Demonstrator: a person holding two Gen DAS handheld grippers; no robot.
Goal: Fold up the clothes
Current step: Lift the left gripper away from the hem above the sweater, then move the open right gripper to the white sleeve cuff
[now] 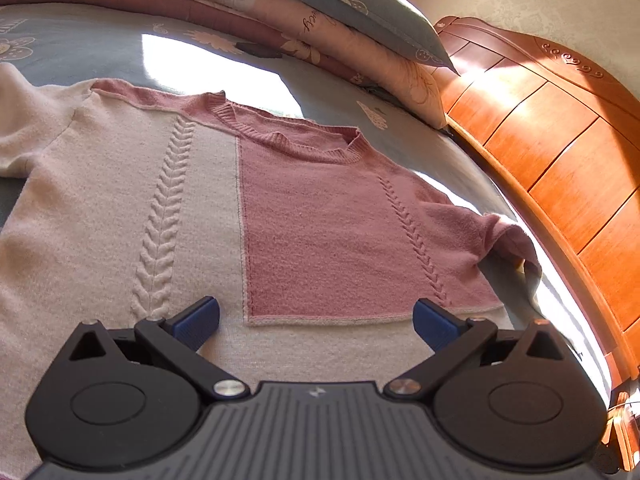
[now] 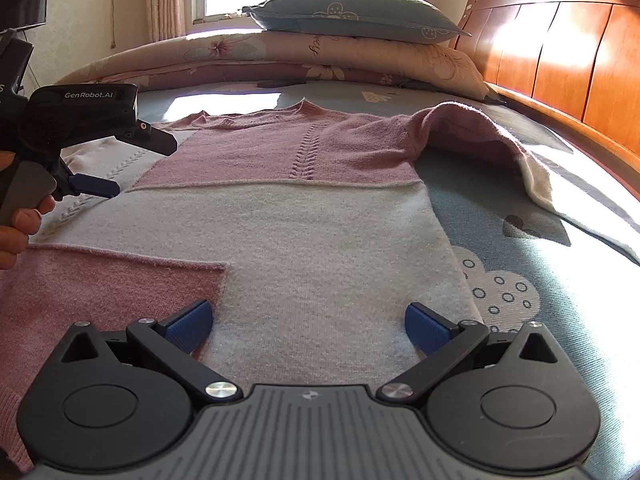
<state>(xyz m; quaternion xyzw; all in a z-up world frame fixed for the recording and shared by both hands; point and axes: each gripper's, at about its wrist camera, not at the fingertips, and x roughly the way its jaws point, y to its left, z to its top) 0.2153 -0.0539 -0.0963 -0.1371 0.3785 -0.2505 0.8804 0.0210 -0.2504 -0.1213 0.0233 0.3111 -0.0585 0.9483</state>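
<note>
A pink-and-cream colour-block knitted sweater (image 1: 280, 216) with raised cable ribs lies spread flat, front up, on a bed covered by a blue-grey patterned sheet (image 2: 532, 264); its ribbed pink neckline (image 1: 304, 142) points toward the stacked bedding; one pink sleeve (image 2: 476, 128) with a cream cuff lies bent out on the sheet toward the orange-brown wooden headboard (image 2: 560, 52). The left hand-held gripper (image 1: 316, 322) hovers low over the cream panel just below the pink chest block, its blue-padded fingers spread wide with nothing between them; in the right wrist view the same tool (image 2: 120, 164) shows from the side, gripped by a person's hand (image 2: 18, 224), jaws apart above the sweater's far side. The right hand-held gripper (image 2: 308, 328) sits over the cream lower body near the hem, also spread wide and empty; a pink block of the knit lies beside its left finger. A folded pink floral quilt (image 2: 280, 56) with a blue-grey pillow (image 2: 352, 16) on top rests beyond the neckline; sunlight falls in patches across the sheet.
</note>
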